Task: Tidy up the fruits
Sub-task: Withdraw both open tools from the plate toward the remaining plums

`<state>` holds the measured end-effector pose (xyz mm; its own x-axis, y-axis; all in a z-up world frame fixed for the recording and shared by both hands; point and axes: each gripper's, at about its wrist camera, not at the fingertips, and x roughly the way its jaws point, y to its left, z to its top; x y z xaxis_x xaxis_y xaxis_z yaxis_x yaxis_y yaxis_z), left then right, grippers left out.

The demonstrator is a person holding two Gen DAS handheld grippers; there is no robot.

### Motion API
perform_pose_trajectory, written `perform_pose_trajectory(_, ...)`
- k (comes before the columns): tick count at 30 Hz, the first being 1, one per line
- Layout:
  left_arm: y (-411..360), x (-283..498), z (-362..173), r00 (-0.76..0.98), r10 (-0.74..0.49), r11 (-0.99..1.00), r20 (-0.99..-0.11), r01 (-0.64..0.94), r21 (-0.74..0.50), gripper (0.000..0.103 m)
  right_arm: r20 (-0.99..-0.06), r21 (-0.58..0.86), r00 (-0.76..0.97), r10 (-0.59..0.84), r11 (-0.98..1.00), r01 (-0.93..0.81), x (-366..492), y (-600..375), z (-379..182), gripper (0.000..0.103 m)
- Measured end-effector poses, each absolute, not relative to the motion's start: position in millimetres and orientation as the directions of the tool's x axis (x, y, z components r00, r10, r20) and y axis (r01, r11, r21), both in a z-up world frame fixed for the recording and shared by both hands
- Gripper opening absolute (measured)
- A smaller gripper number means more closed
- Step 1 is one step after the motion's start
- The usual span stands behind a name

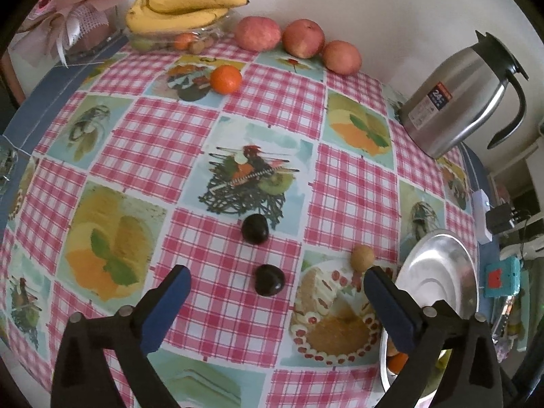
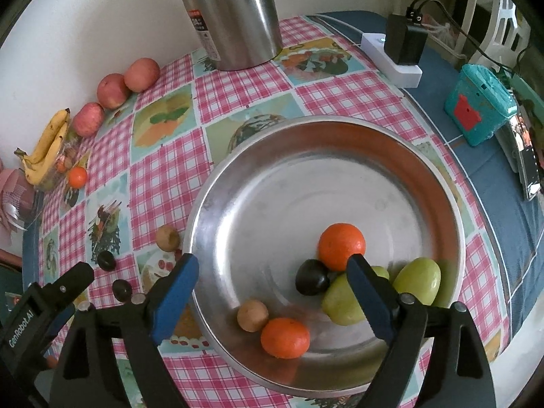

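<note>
On the checked-cloth desk (image 1: 238, 129), the left hand-held gripper (image 1: 275, 301) hangs with jaws spread wide and empty over the nearer of two small dark round plums (image 1: 269, 279). The round fruit could roll off along the smooth cloth if one pad nudges it before the other closes.

The right hand-held gripper (image 2: 272, 289) is likewise spread and holds nothing, above the round shallow steel bowl (image 2: 210, 210). Fruit dropped onto the loose pile there may knock other pieces about.

Still out on the desk, left to right:
- one bunch of yellow bananas (image 1: 180, 8) on a clear dish
- one orange tangerine (image 1: 225, 79)
- three red apples (image 1: 302, 38)
- two plums
- one small tan round fruit (image 1: 363, 257) just beside the bowl

In the bowl:
- one tan fruit
- two tangerines
- one plum
- at least two green fruits (image 2: 416, 280), perhaps a third hidden behind the pad
</note>
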<state>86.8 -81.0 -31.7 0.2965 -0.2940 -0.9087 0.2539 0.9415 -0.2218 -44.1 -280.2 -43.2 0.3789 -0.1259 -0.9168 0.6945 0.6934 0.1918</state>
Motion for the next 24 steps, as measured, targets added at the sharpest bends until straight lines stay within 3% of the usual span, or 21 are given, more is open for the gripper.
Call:
perform_pose_trajectory(11,-65.3,92.8,-17.5,0.438,-0.266,0.957,-0.859,0.23,-0.179,0.103,-0.874,0.217,0.463,-0.146,0.735,0.642,-38.1,-272.6,-31.5,0.093)
perform_pose_trajectory(16,-60.1,94.4,-11.6,0.491,-0.264,0.959,-0.83,0.228,-0.17,0.103,-0.848,0.161,0.488,-0.206,0.777,0.608,-31.9,-260.3,-25.2,0.093)
perform_pose_trajectory(24,-47.7,101.3,-2.0,0.541,-0.259,0.962,-0.8,0.222,-0.16,0.103,-0.817,0.215,0.55,-0.175,0.792,0.571,-26.0,-253.1,-15.8,0.093)
